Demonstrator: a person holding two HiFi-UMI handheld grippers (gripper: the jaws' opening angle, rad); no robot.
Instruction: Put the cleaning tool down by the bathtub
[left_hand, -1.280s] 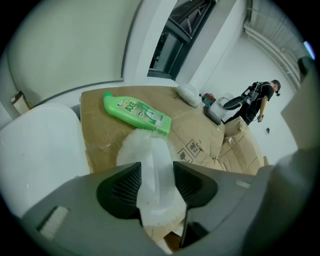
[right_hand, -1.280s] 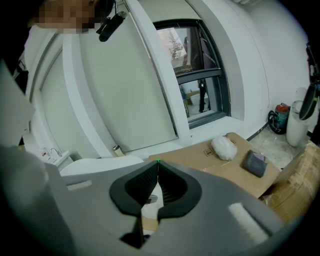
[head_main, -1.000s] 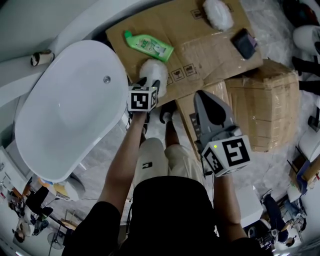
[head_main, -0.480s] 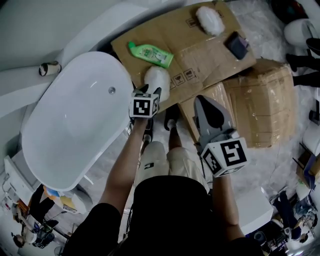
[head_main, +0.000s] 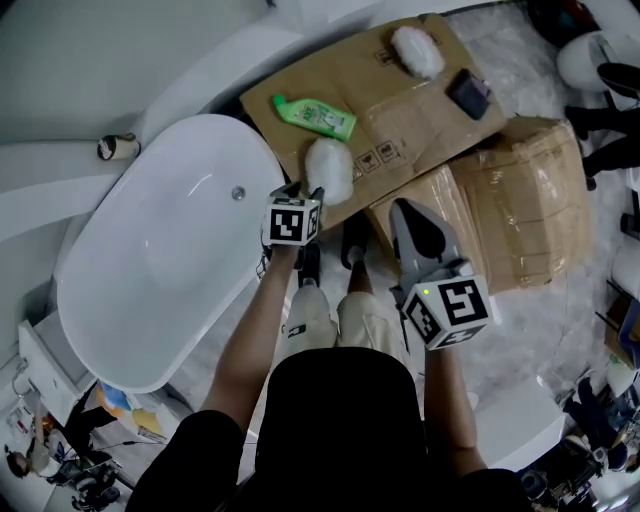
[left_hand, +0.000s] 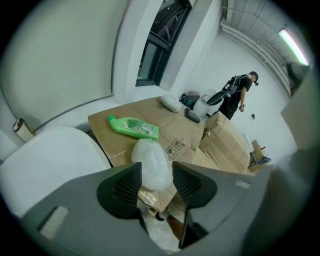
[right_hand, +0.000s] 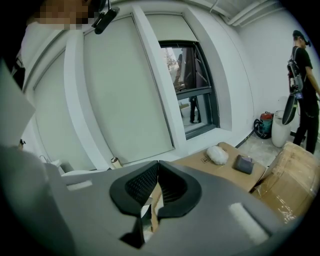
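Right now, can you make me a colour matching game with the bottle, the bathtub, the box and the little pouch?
Things:
1. bottle
2. bathtub
3. box
4. pouch

Colours:
A. white
B. dark grey
C. green
D. brown

Pairs: 1-C, 2-A, 3-D, 4-B

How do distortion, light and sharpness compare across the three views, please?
Head view: strong fisheye bends the bathtub and cardboard edges; light is even, shadows faint. Left gripper view: dark vignette at the corners, the ceiling light strip flares, the green bottle is sharp. Right gripper view: the window is brightest, its frame bowed, the corners dark too.
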